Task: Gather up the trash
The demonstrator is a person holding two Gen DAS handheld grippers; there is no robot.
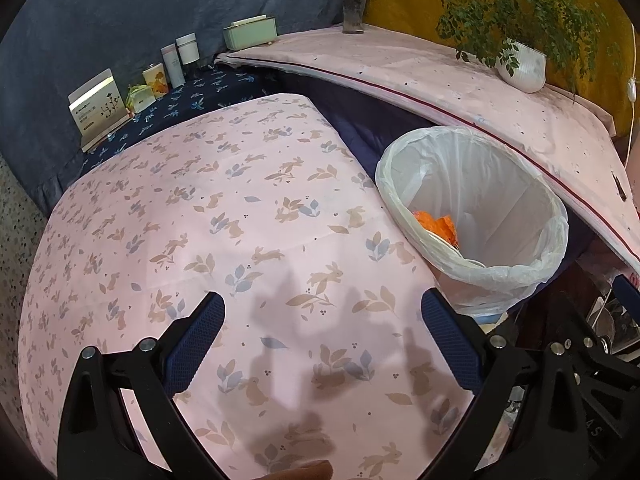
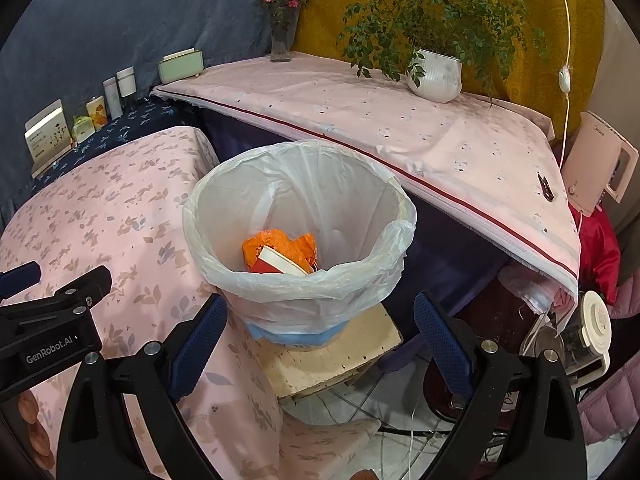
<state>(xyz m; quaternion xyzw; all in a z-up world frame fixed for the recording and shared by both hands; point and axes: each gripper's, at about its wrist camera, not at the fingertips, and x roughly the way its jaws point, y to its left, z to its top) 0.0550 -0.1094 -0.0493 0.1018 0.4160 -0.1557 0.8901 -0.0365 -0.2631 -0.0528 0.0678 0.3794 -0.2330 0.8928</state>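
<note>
A bin lined with a white plastic bag (image 2: 304, 216) stands on a low beige stool (image 2: 332, 356) beside the pink rabbit-print table (image 1: 224, 240). Inside lie crumpled orange trash (image 2: 280, 246) and a red and white paper cup (image 2: 280, 266). My right gripper (image 2: 320, 340) hangs open just in front of the bin, nothing between its blue pads. My left gripper (image 1: 324, 336) is open over the pink cloth, with the bin (image 1: 476, 216) to its right and the orange trash (image 1: 438, 226) showing inside. The left gripper's body (image 2: 52, 320) shows at the left edge of the right wrist view.
A second pink-clothed table (image 2: 420, 140) with a potted plant (image 2: 436, 74) and a flower vase (image 2: 282, 32) runs behind the bin. Small boxes and bottles (image 1: 140, 84) line the back of a dark blue cloth. A kettle (image 2: 600, 164), cables and appliances crowd the floor at right.
</note>
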